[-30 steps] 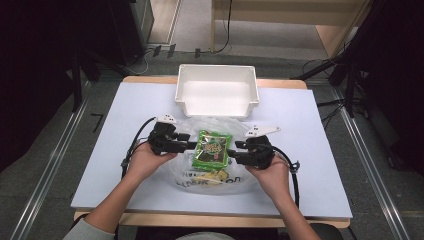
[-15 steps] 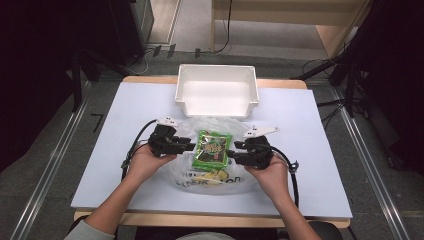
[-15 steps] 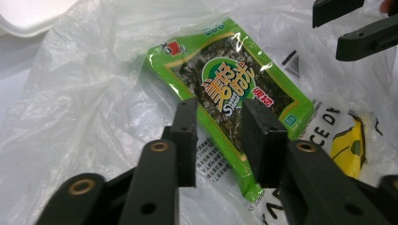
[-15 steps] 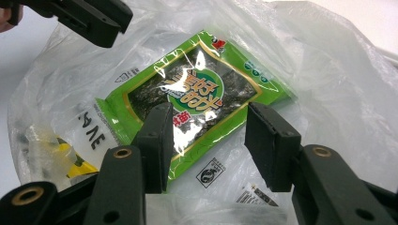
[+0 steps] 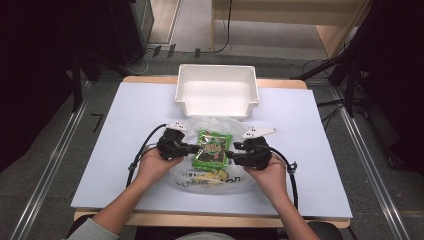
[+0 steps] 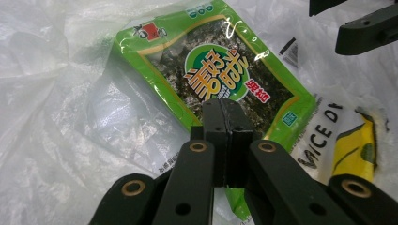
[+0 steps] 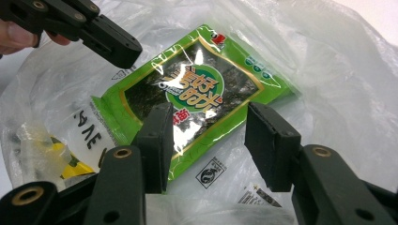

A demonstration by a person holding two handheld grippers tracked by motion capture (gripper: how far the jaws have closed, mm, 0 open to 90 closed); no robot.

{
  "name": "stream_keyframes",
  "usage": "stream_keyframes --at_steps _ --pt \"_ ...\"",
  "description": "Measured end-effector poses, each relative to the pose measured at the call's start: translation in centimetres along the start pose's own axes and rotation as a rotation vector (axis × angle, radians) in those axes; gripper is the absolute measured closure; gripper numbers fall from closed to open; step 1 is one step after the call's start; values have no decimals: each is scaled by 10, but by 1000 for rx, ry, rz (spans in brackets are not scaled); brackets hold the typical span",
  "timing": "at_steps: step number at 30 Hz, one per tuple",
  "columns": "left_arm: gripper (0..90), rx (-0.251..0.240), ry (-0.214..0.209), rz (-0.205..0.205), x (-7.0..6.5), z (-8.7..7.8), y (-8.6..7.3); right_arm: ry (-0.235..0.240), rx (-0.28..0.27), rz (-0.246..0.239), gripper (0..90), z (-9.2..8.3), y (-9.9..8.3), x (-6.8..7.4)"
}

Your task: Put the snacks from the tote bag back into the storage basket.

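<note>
Near edge of the desk (image 5: 100, 165): two forearms come in from below, each hand carrying a tool. Left hand (image 5: 152, 165) and right hand (image 5: 267, 172) rest on the desk surface either side of a clear plastic bag (image 5: 200, 175).

Left tool (image 5: 192, 148): jaws have just been closing and now stand pressed together, pad against pad. In the left gripper view the closed tips (image 6: 224, 117) sit over the lower edge of the green snack packet (image 6: 220, 79); whether they pinch bag film or packet edge I cannot tell. A black cable loops from this tool back toward the near desk edge.

Right tool (image 5: 234, 151): jaws stand partly apart. In the right gripper view they straddle the near end of the packet (image 7: 197, 93), the left pad lying over the wrapper, the right pad over bag film just beside it; neither is seen squeezing it.

Snack packet (image 5: 212, 149): green with a dark centre panel and a round label, lying flat at the bag's mouth end, between the two tools, around the middle of the desk.

In the bag, nearer the person, a yellow item (image 6: 359, 145) lies beside black print on the plastic.

Far side: a white tub (image 5: 216, 90) stands at the back edge of the desk, well apart from the packet.
</note>
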State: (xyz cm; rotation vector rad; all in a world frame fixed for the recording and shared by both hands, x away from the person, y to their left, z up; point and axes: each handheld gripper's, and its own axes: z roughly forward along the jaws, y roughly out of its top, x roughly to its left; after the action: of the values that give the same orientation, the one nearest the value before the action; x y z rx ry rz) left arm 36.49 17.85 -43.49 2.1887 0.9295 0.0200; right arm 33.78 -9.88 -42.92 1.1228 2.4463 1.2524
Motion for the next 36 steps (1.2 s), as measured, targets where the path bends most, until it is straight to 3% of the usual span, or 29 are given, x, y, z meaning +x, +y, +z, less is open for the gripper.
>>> stream_keyframes --at_steps 4,8,21,36 --pt "900 12 15 0 1 6 -2 3 0 1 539 2 0 1" --pt "900 17 10 -14 4 7 -2 8 3 7 539 4 -1 2" --pt "900 22 10 -2 5 9 -3 11 8 4 539 9 -1 5" --pt "900 19 5 -35 11 8 -6 10 -9 27 506 8 0 5"
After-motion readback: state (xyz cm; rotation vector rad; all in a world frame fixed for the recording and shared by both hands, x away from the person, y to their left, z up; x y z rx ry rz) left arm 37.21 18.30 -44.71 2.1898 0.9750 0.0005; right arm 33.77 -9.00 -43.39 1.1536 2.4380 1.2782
